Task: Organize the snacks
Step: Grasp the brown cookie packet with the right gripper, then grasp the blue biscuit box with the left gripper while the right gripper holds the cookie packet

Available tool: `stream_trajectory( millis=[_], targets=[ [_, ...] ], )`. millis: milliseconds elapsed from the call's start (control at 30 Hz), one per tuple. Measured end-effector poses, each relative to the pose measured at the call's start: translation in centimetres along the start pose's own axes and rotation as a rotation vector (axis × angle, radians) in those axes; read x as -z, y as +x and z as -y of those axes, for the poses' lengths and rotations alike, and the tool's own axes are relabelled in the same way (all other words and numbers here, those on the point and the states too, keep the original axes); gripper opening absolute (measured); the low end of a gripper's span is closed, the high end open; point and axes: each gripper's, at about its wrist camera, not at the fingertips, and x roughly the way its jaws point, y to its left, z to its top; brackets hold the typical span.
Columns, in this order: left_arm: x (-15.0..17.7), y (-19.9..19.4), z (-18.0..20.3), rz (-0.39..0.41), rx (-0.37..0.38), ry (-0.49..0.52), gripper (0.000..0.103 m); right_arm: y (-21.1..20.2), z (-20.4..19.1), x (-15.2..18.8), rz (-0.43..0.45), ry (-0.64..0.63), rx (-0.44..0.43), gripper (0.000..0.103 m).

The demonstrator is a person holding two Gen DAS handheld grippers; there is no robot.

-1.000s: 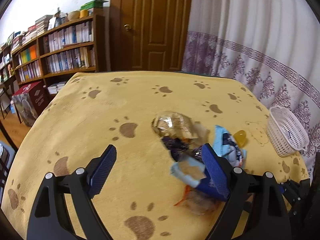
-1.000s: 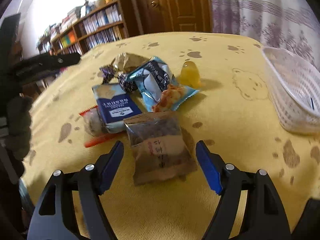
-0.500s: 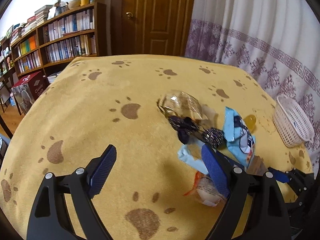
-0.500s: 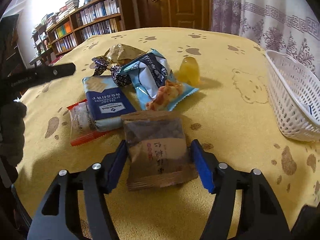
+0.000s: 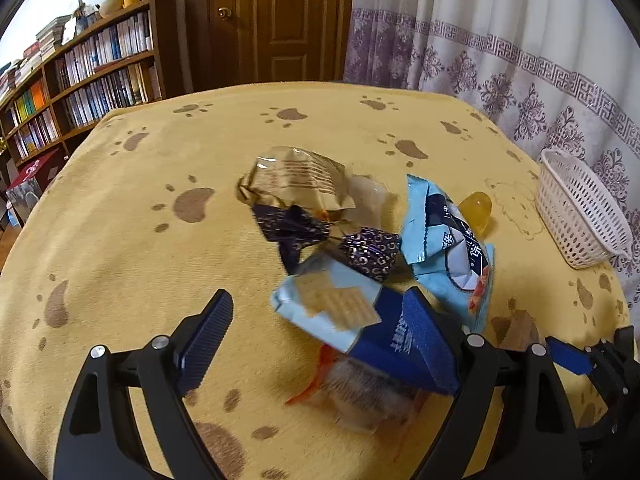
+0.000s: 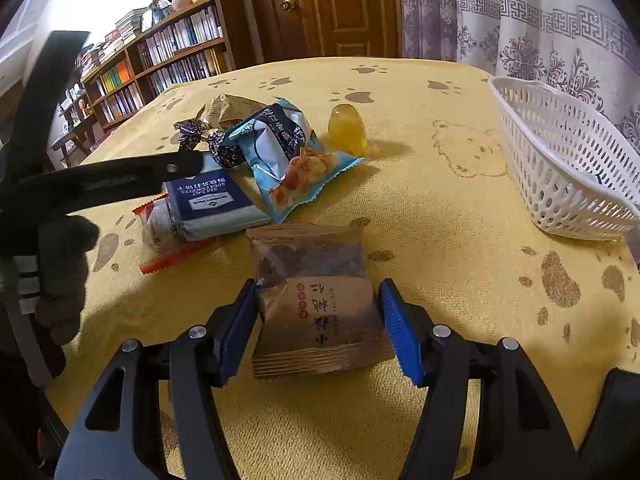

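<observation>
step: grabbing 1st snack | R gripper [image 6: 318, 330] clamps brown packet [image 6: 316, 300] on tablecloth, near edge | L gripper [image 5: 320, 336] wide open, empty (over cracker pack [image 5: 360, 320]) | next: lift, carry to basket [image 6: 560, 160]

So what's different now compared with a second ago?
The right gripper closed in on the brown snack packet, its pads now against the packet's edges. The left gripper dropped closer over the snack pile, staying open. The packets, the jelly cup and the white basket haven't moved.
</observation>
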Motion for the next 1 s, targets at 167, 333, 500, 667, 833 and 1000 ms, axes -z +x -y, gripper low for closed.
stream_trajectory(
  millis=[167, 333, 500, 667, 833, 1000],
  targets=[
    [0.1, 0.9, 0.3, -0.023, -0.02, 0.012, 0.087, -0.2, 0.6, 0.1, 0.008, 0.028, -0.035, 0.063],
    [0.7, 0.1, -0.8, -0.01, -0.016, 0.001, 0.09, -0.2, 0.8, 0.0, 0.012, 0.042, -0.053, 0.063],
    [1.6, -0.8, -2.4, -0.002, -0.038, -0.008, 0.093, -0.4, 1.1, 0.0, 0.015, 0.05, -0.063, 0.063],
    [2.2, -1.5, -3.2, -0.001, -0.058, -0.002, 0.093, -0.5, 1.1, 0.1, 0.017, 0.055, -0.067, 0.063],
    [2.6, -2.1, -3.5, 0.009, -0.108, 0.038, 0.093, -0.6, 1.2, 0.1, 0.019, 0.058, -0.071, 0.063],
    [2.4, -2.4, -3.4, 0.005, -0.144, 0.042, 0.093, -0.7, 1.1, 0.1, 0.02, 0.061, -0.075, 0.063]
  ],
)
